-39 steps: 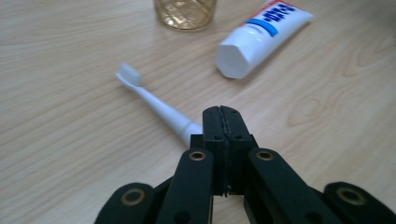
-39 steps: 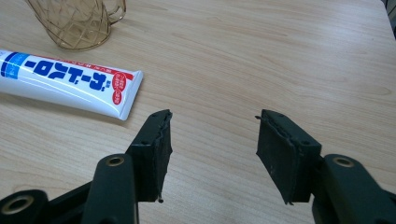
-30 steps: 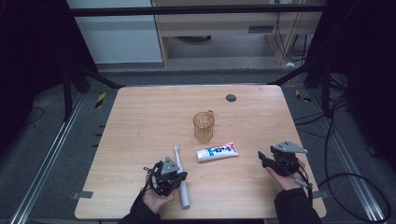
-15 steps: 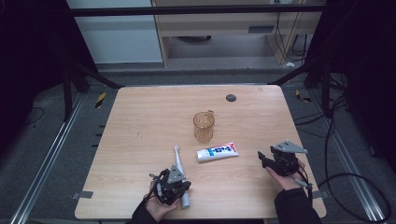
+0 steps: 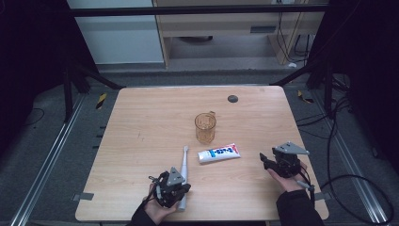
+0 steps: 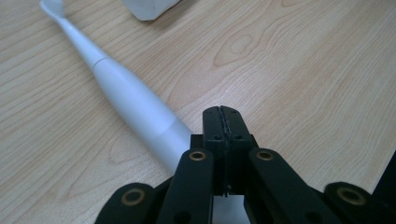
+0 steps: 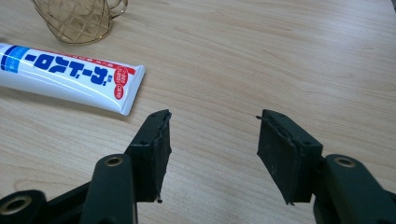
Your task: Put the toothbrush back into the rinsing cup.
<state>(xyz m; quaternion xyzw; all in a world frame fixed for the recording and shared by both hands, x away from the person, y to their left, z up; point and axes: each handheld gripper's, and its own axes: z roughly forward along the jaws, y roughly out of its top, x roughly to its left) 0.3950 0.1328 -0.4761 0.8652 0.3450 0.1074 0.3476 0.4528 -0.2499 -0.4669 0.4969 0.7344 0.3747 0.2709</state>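
The toothbrush [image 5: 183,172] lies flat on the table [image 5: 141,122], near its front edge, with its bristle head pointing away from you toward the amber cup [image 5: 205,127] and its thick handle end under your left gripper [image 5: 171,188]. In the left gripper view the white handle [image 6: 135,105] runs diagonally from the upper left down to the left of your jaws and passes beneath them; the two pads are pressed flat together with nothing between them, so the brush sits beside and below the closed tips, not in a grip. Judged from this, the pick-up has not yet been made: you would have to spread the jaws and straddle the handle before any lift, and every later step remains. The toothpaste tube [image 5: 219,153] rests just right of the brush head, apart from it, below the cup. Your right gripper [image 5: 273,162] rests well to the right, its jaws standing moderately wide and empty; in the right gripper view the tube's crimped end [image 7: 123,86] lies ahead and left of them, untouched.
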